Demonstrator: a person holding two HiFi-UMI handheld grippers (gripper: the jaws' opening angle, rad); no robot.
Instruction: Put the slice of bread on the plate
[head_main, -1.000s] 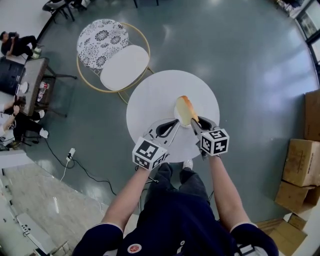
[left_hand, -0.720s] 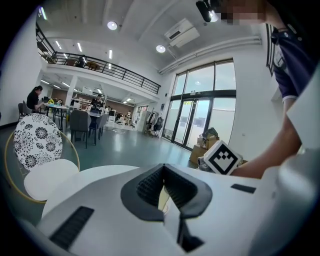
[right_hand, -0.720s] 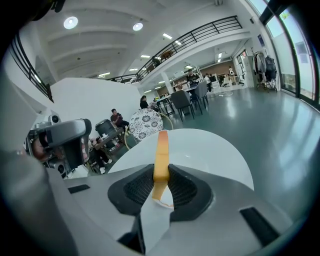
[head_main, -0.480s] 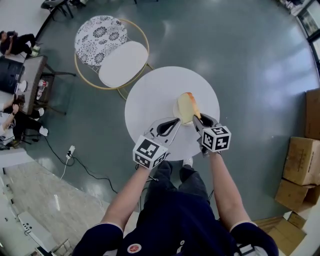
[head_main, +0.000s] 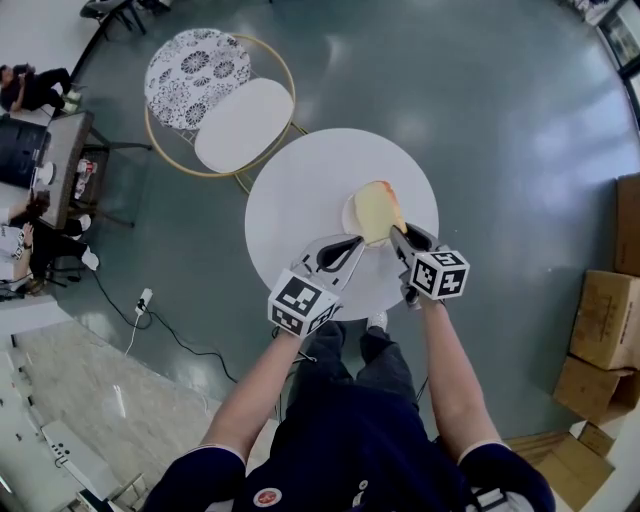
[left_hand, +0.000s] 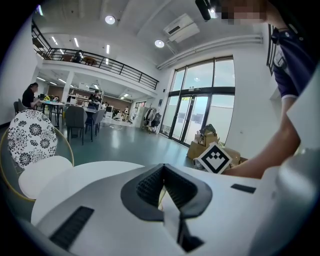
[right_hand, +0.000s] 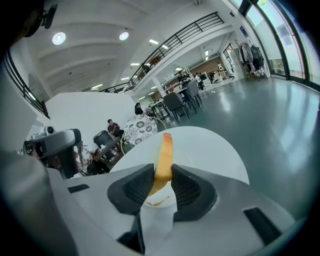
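Head view tells most of it: the right gripper (head_main: 398, 236) has the slice of bread (head_main: 375, 212) pinched by its near edge, so the rest of the slice reaches out over the plate (head_main: 349, 216) on the round white table (head_main: 300, 185). In the right gripper view the jaws are clamped across the slice's thickness, so the camera sees it edge-on between the pads. I can't tell whether the far end touches the plate yet. My guess is the edge grip lets the slice drop flat once it's released. Left gripper (head_main: 352, 246) hovers just beside the plate, jaws together with nothing in them, probably just parked out of the way
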